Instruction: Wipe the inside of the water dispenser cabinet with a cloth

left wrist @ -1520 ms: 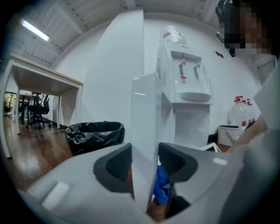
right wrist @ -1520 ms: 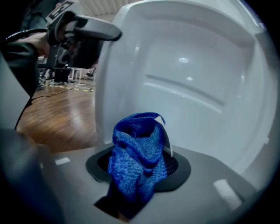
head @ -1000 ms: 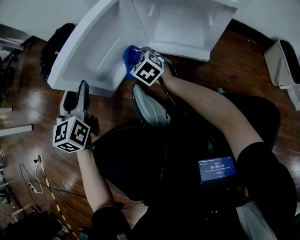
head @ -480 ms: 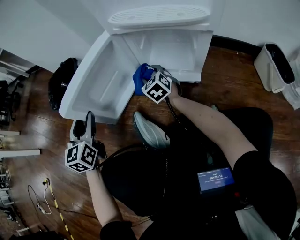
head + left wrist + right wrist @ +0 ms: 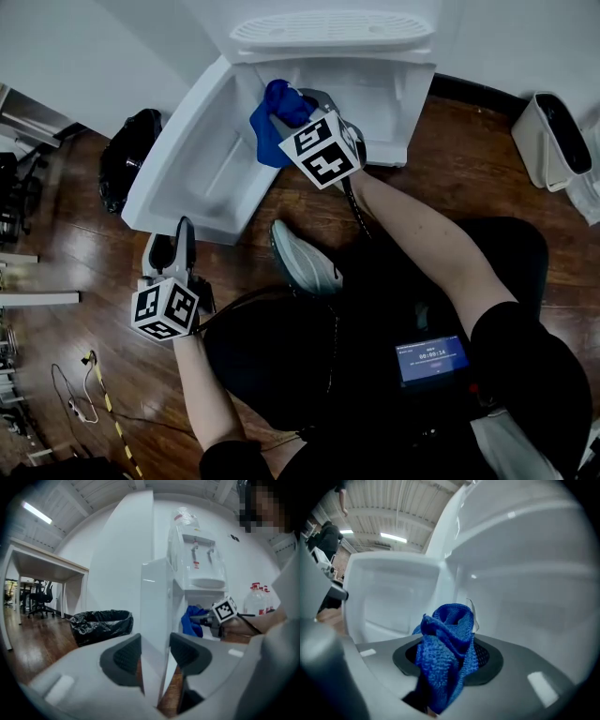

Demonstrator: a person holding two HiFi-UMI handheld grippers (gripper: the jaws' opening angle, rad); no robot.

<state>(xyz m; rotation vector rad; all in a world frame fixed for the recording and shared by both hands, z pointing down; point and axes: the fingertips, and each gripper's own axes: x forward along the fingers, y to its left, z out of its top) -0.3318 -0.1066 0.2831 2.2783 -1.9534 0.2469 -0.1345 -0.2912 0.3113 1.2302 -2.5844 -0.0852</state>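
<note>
Cloth (image 5: 447,639), blue and bunched, fills the right gripper (image 5: 447,656), whose jaws are clenched on it. In the head view that gripper sits near twelve o'clock at the mouth of the white cabinet (image 5: 375,84), its forearm stretched up from five o'clock and the cloth hanging close to the inner wall (whether it touches, I cannot tell). The left gripper (image 5: 154,653) is clamped on the free edge of the open cabinet door (image 5: 152,620), held low at eight o'clock with its forearm straight behind. Only the left gripper view shows the dispenser's taps (image 5: 199,555) and a desk (image 5: 42,564) at nine o'clock. A black-lined bin (image 5: 101,623) stands beside the door. Only the head view shows the grey shoe (image 5: 300,258) on the dark wooden floor (image 5: 84,375).
</note>
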